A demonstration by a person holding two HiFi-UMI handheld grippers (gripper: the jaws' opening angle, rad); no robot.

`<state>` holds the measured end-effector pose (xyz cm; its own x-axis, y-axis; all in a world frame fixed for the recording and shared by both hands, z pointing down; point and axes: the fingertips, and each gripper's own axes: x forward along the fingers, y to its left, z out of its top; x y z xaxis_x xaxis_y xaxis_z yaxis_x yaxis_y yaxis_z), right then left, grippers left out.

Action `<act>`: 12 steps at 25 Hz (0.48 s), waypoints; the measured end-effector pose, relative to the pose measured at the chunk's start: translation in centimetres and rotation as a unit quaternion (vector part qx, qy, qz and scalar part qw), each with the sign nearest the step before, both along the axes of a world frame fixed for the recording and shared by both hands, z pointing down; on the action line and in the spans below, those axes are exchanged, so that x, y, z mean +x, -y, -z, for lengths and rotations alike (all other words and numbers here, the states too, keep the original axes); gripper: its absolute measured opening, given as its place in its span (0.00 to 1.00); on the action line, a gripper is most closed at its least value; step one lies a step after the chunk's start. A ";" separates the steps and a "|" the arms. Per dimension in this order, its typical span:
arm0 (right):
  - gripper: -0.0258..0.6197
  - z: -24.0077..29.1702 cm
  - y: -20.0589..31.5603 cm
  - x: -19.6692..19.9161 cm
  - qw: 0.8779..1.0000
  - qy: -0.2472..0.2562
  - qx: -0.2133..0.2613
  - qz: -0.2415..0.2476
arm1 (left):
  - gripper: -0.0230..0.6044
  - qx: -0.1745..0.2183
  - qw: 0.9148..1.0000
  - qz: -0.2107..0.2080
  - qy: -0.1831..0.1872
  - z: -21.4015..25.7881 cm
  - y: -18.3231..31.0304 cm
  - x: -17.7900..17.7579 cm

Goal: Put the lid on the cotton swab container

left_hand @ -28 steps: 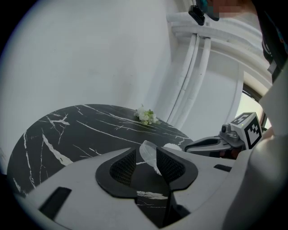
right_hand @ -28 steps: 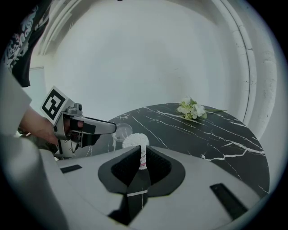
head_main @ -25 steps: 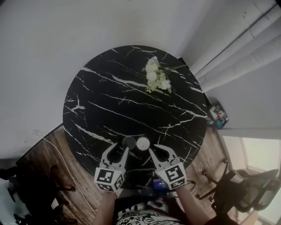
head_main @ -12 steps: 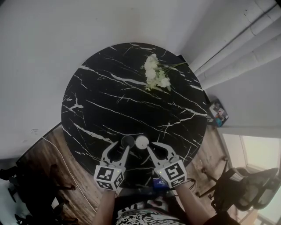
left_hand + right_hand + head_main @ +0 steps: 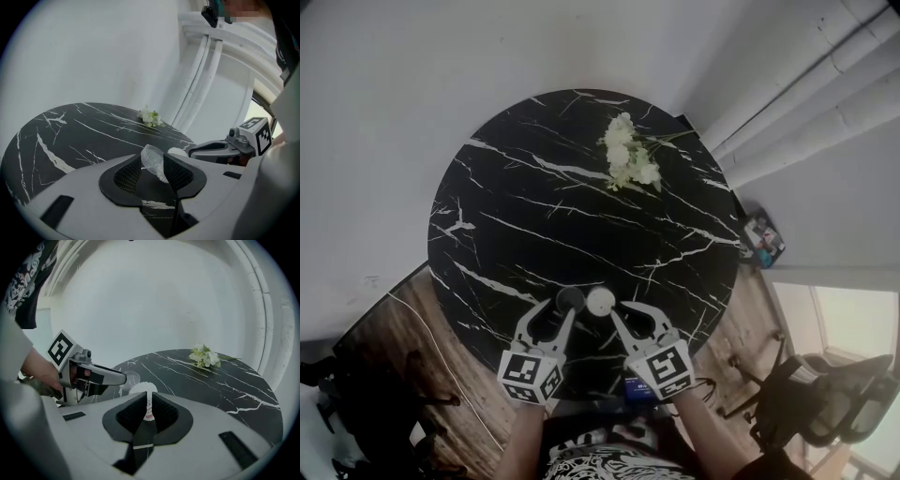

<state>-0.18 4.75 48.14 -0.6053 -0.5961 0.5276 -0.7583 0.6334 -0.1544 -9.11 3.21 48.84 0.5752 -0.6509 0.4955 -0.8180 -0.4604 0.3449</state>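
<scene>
The task has hardly begun: the lid is not yet on the cotton swab container. Both sit side by side, close together, near the near edge of the round black desk, the lid to the left. The container stands upright and open, and its white cotton swabs fill the mouth as a packed round tuft. The lid is clear and empty (in the left gripper view it looks tipped rather than flat, though I cannot be sure).

The left claw has its jaws moderately apart. The lid lies just ahead of its tips, and as far as I can judge it is not gripped. The right claw shows a narrower gap. The container stands just beyond that gap, in line with it, and looks wider than the opening, so I judge it is not clamped either.

What is left is nearly everything: take up the lid, steady the container, bring the lid over the swabs and seat it.

A small bunch of white flowers lies towards the far right edge, well apart from all this.
</scene>
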 end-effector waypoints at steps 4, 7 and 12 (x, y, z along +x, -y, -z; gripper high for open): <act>0.07 -0.2 -0.1 0.1 1.000 -0.010 0.001 0.004 | 0.26 0.003 1.000 0.001 -0.005 0.2 0.0 0.1; 0.07 -0.2 -0.2 0.1 1.000 -0.023 0.006 0.014 | 0.26 0.007 1.000 -0.001 -0.009 0.6 0.1 0.1; 0.07 -0.1 -0.1 -0.1 1.000 -0.011 0.000 0.000 | 0.26 0.011 1.000 0.001 -0.019 1.2 0.3 0.3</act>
<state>-0.30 4.88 48.20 -0.5930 -0.5967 0.5407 -0.7621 0.6327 -0.1376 -8.84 2.93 47.61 0.5930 -0.6624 0.4578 -0.8047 -0.4675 0.3659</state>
